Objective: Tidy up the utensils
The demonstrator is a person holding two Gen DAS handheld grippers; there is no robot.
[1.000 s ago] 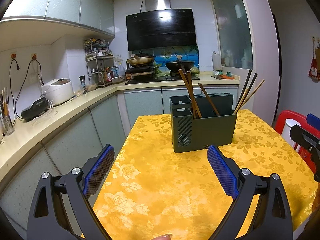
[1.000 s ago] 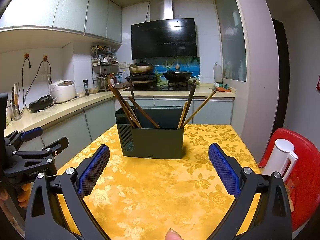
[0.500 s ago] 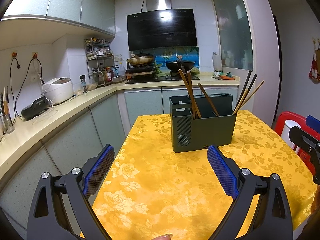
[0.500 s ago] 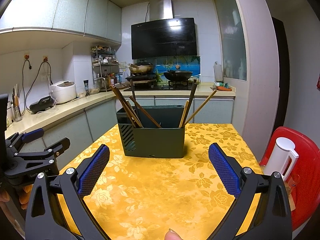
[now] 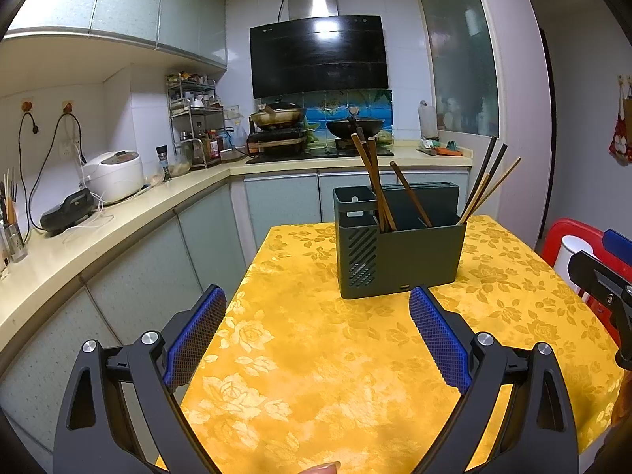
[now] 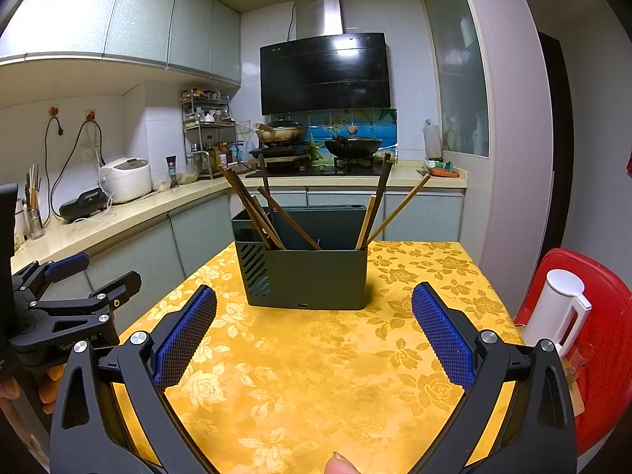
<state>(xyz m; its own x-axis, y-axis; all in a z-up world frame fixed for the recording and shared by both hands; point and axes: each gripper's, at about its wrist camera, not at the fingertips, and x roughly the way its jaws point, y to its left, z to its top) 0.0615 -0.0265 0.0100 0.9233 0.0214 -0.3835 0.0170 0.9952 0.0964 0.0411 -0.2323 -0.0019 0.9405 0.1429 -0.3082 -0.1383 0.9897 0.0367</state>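
A dark green utensil holder point(image 5: 399, 256) point(image 6: 306, 276) stands on the table with the yellow floral cloth point(image 5: 335, 355) point(image 6: 316, 375). Several brown chopsticks point(image 5: 375, 181) point(image 6: 252, 209) lean at its left end. A few more chopsticks point(image 5: 484, 185) point(image 6: 383, 205) lean at its right end. My left gripper point(image 5: 316, 328) is open and empty, short of the holder. My right gripper point(image 6: 314, 324) is open and empty, in front of the holder. The left gripper also shows at the left edge of the right wrist view point(image 6: 71, 296).
A kitchen counter point(image 5: 98, 229) runs along the left with a rice cooker point(image 5: 114, 173). A stove with pans point(image 5: 316, 126) is at the back. A red stool point(image 6: 604, 335) with a white bottle point(image 6: 561, 312) stands right of the table.
Both grippers have drifted slightly; the holder sits a little more to the right in both views. Nothing was gripped or let go.
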